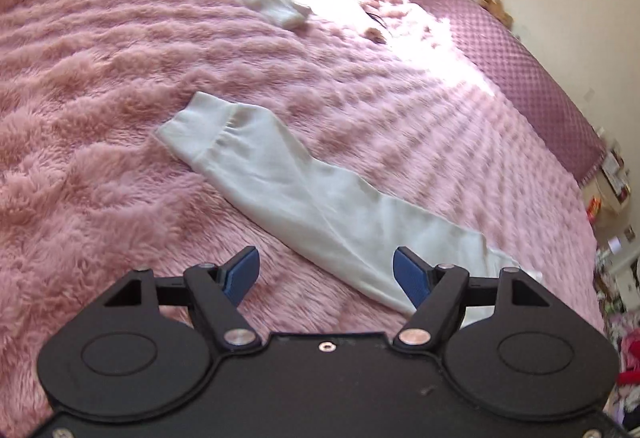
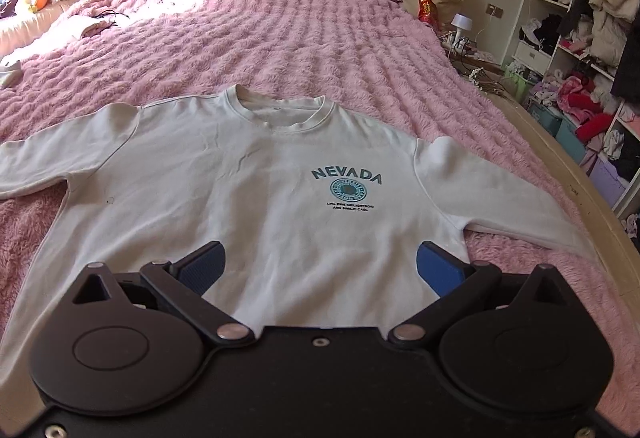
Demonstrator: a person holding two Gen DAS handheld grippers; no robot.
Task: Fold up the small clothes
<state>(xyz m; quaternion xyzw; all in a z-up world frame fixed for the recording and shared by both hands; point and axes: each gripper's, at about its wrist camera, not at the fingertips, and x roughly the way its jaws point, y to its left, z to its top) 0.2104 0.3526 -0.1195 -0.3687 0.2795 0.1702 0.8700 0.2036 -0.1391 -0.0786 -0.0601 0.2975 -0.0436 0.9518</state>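
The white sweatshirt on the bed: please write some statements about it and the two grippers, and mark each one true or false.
1. The sweatshirt lies front side up with the word NEVADA showing. True.
2. The right gripper is shut on the hem. False: its jaws stand wide open over the lower part of the shirt and hold nothing.
3. The sleeve in the left wrist view is already folded over the chest. False: it lies stretched out on the pink blanket.
4. The left gripper is open. True.
5. The sweatshirt lies on a bare wooden table. False: it lies on the fluffy pink blanket.
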